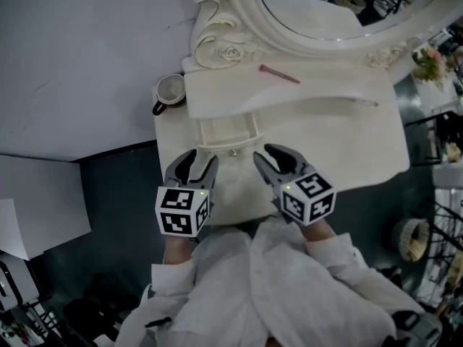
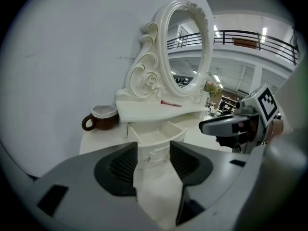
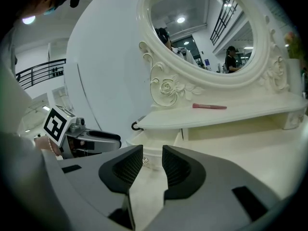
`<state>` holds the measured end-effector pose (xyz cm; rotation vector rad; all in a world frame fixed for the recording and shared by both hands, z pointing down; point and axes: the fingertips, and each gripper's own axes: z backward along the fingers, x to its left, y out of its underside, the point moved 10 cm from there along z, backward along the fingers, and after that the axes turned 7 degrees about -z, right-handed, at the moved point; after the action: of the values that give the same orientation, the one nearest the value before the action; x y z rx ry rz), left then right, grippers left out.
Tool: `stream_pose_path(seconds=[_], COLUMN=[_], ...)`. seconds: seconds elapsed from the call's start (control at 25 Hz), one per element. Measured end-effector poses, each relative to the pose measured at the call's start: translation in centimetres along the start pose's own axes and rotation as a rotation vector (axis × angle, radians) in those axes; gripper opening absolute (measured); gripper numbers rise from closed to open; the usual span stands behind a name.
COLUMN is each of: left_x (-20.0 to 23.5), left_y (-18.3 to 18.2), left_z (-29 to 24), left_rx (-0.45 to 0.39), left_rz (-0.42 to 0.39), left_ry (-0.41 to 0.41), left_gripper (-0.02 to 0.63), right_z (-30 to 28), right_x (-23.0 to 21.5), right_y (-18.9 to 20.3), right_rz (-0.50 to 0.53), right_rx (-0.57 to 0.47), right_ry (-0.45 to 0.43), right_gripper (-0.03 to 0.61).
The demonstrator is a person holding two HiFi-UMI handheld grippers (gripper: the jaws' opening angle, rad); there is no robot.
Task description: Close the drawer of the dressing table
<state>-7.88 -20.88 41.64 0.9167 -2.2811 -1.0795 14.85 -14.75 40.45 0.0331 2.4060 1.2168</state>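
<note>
The white dressing table has a small drawer pulled out under its shelf, with a tiny metal knob on the front. My left gripper hovers just in front of the drawer's left corner, jaws open and empty. My right gripper sits to the right of the drawer front, jaws partly apart with nothing between them. In the left gripper view the open drawer lies straight ahead beyond the left gripper. In the right gripper view the knob shows just beyond the right gripper.
A brown-and-white cup stands on the tabletop at the left, beside the shelf. A pink brush lies on the shelf below the ornate oval mirror. A white wall is at the left; cluttered floor lies to the right of the table.
</note>
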Motion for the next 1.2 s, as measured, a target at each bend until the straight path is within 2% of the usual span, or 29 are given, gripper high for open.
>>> stream_pose_path(seconds=[0.36, 0.76, 1.0, 1.2], left_x=[0.4, 1.3, 1.5, 1.6], left_y=[0.7, 1.8, 2.0, 2.5], left_z=[-1.1, -3.0, -4.1, -4.8], left_rx=[0.039, 0.091, 0.120, 0.139], left_rz=[-0.096, -0.096, -0.123, -0.109], left_ry=[-0.007, -0.011, -0.001, 0.010], left_gripper=[0.204, 0.219, 0.219, 0.219], right_z=[-0.9, -2.7, -3.9, -4.9], right_x=[-1.7, -3.8, -4.5, -4.6], right_y=[1.0, 1.5, 1.9, 2.4], right_rz=[0.019, 0.016, 0.021, 0.014], right_rx=[0.061, 0.124, 0.156, 0.175], right_ry=[0.014, 0.026, 0.022, 0.018], right_gripper=[0.111, 0.163, 0.170, 0.178])
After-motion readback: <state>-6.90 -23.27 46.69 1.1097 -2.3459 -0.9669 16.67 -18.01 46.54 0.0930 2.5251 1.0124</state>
